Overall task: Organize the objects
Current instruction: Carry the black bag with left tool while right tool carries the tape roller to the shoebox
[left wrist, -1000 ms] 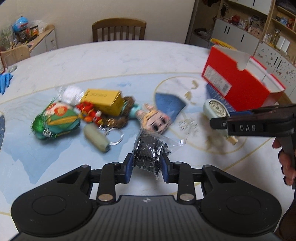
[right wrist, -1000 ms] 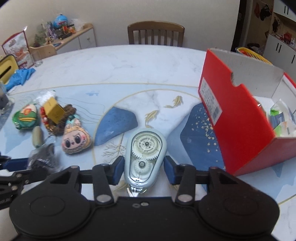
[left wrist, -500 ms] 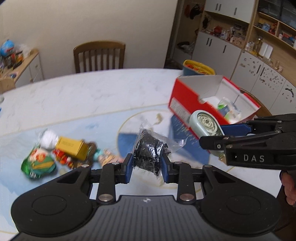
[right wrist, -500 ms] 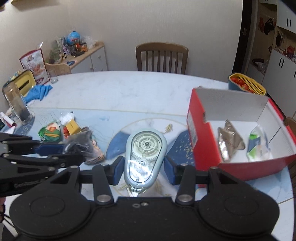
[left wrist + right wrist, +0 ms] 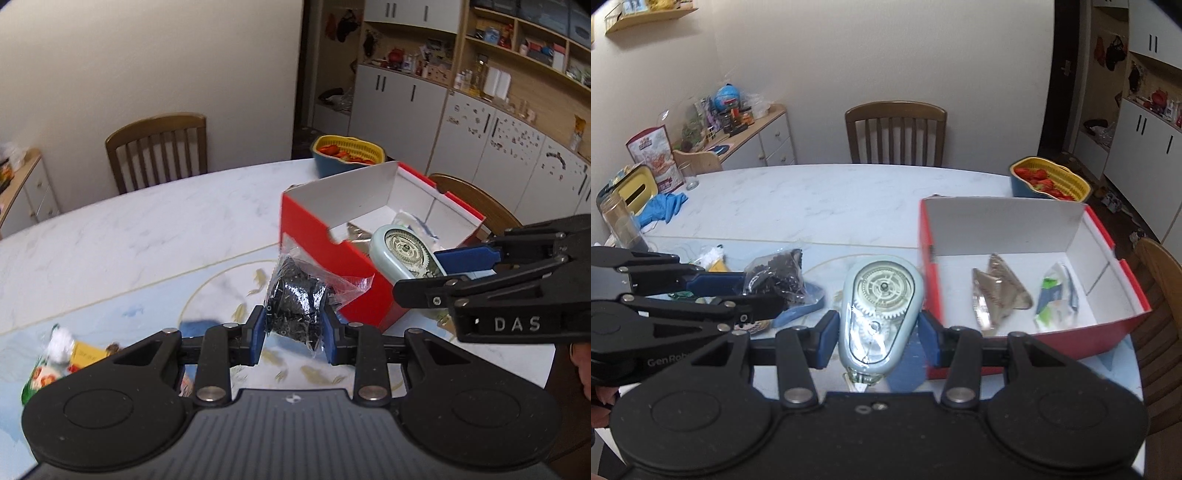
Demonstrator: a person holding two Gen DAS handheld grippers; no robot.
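A clear plastic bag of small black pieces hangs clamped between the left tongs, clear of the table. A pale blue teardrop-shaped tape dispenser with white gears showing is pinched upright in the right tongs. To the right stands an open red box, white inside, holding two packets.

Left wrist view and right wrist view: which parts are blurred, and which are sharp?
Left wrist view: table pile smeared, held bag of black bits sharp. Right wrist view: correction tape dispenser sharp, packets in the red box slightly soft; chair bent by fisheye.
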